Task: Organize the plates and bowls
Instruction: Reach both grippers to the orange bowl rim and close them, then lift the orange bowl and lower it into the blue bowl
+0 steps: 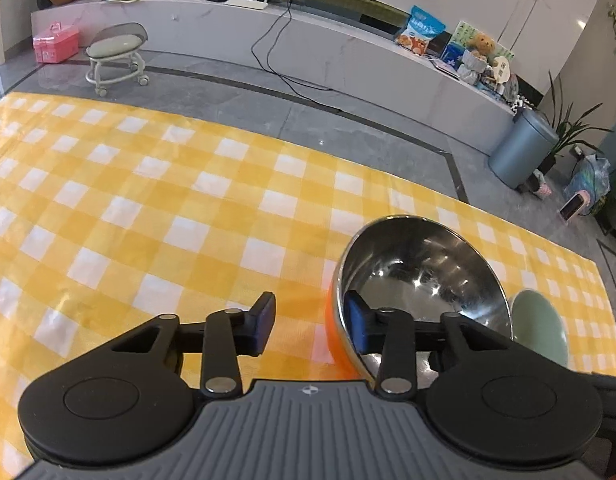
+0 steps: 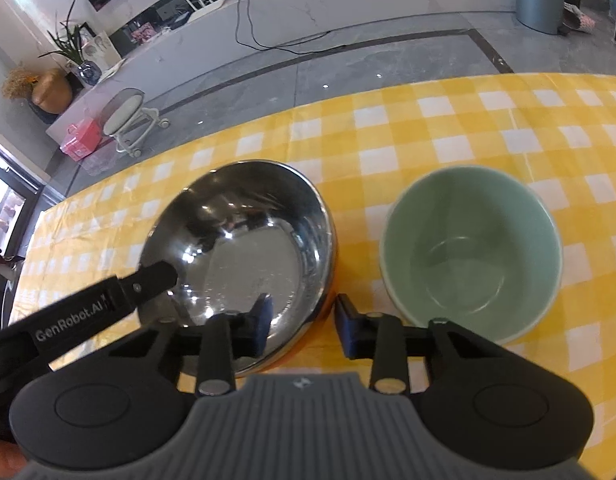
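Hand-held grippers straddling steel bowl rim, pads not pressing.
Left hand-held gripper (image 1: 310,326) and right hand-held gripper (image 2: 304,326) gaping over steel bowl (image 2: 244,256); green bowl (image 2: 472,252) sitting right of centre.

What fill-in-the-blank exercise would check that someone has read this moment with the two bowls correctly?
1. In the right wrist view, the green bowl stands to the ___ of the steel bowl.
2. The steel bowl's outer wall is coloured ___.
3. The right gripper straddles the rim of the ___ bowl, one finger inside and one outside.
4. The tablecloth is checked white and ___.
Missing words: right; orange; steel; yellow.
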### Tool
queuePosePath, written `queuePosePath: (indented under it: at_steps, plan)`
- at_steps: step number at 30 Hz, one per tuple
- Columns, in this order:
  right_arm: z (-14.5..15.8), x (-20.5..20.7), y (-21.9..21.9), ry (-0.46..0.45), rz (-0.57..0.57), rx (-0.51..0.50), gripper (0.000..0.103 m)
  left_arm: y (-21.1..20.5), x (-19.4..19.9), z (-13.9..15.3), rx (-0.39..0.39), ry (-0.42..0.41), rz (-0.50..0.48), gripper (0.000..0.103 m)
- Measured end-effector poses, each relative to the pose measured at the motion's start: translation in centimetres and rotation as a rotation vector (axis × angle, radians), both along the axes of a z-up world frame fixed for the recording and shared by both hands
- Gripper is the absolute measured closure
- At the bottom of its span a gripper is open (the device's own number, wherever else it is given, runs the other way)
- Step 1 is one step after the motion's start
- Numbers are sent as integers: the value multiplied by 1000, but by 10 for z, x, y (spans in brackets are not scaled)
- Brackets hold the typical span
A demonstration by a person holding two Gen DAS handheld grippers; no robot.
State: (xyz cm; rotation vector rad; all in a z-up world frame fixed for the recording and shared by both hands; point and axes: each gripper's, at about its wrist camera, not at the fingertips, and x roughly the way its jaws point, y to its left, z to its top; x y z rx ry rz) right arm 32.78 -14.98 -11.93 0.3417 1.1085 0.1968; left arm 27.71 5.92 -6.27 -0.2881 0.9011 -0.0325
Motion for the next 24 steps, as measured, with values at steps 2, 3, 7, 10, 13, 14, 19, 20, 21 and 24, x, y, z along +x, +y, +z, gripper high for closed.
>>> queuePosePath:
  at_steps: [2, 3, 7, 10, 13, 14, 19, 20, 21, 24]
  plan:
    - [-2, 1, -1, 2, -5, 9, 75, -1, 0, -1, -10, -3, -12, 67]
    - [-3, 1, -1, 2, -2, 14, 75, -3, 0, -1, -13, -2, -20, 74]
    - [0, -1, 1, -2, -4, -8, 79, -13, 1, 4, 10, 2, -36, 92]
    - [0, -5, 0, 13, -17, -7, 81, -16, -1, 7, 22, -3, -36, 93]
    - [0, -9, -3, 31, -22, 7, 82, -17, -6, 13, 32, -13, -41, 93]
    - [1, -11, -3, 36, -20, 9, 83, -17, -8, 16, 37, -16, -43, 93]
    - [10, -23, -3, 41, -13, 14, 86, -17, -19, 28, 57, -10, -39, 95]
    - [12, -27, -3, 40, -12, 16, 86, -17, -22, 30, 58, -8, -36, 96]
    - [14, -30, -3, 39, -10, 19, 87, -16, -26, 33, 58, -8, -33, 96]
    - [22, -41, -4, 32, -7, 26, 88, -17, -38, 39, 69, -7, -35, 96]
